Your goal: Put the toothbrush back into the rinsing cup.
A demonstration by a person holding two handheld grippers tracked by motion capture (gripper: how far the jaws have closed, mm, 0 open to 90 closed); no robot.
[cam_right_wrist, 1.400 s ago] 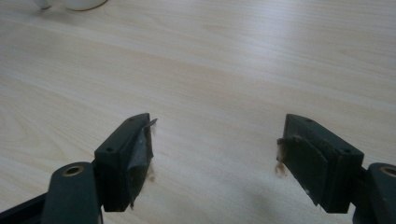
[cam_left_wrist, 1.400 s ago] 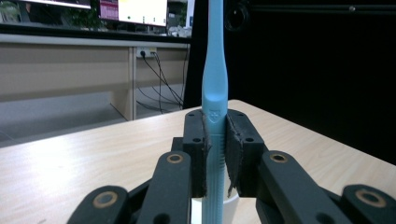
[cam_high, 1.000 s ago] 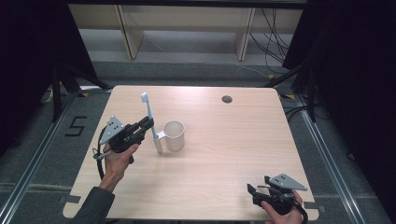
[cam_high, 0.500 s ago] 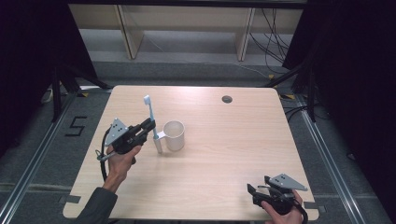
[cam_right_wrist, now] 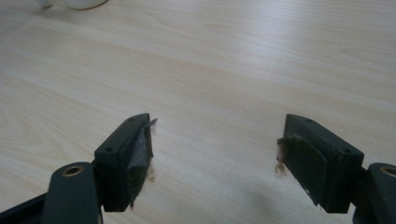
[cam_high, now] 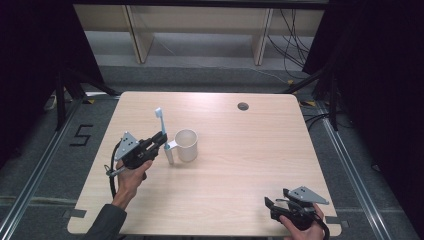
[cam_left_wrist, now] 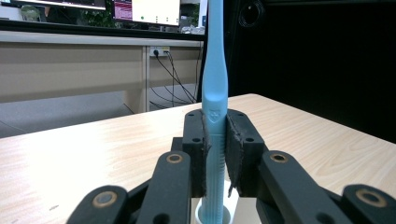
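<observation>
So I've got the left gripper (cam_high: 161, 139) pinching a blue toothbrush (cam_high: 162, 131) upright beside the cup (cam_high: 186, 145) on the pale wood table (cam_high: 240, 165), right gripper (cam_high: 276, 204) spread wide near its front right corner, dark room around.

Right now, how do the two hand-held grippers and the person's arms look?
Both the left gripper and the right gripper are black, each with a grey three-cornered plate on top and two blocky jaws with worn, frayed pads. A black cable loops from the left one. A dark grey sleeve covers the left forearm.
</observation>
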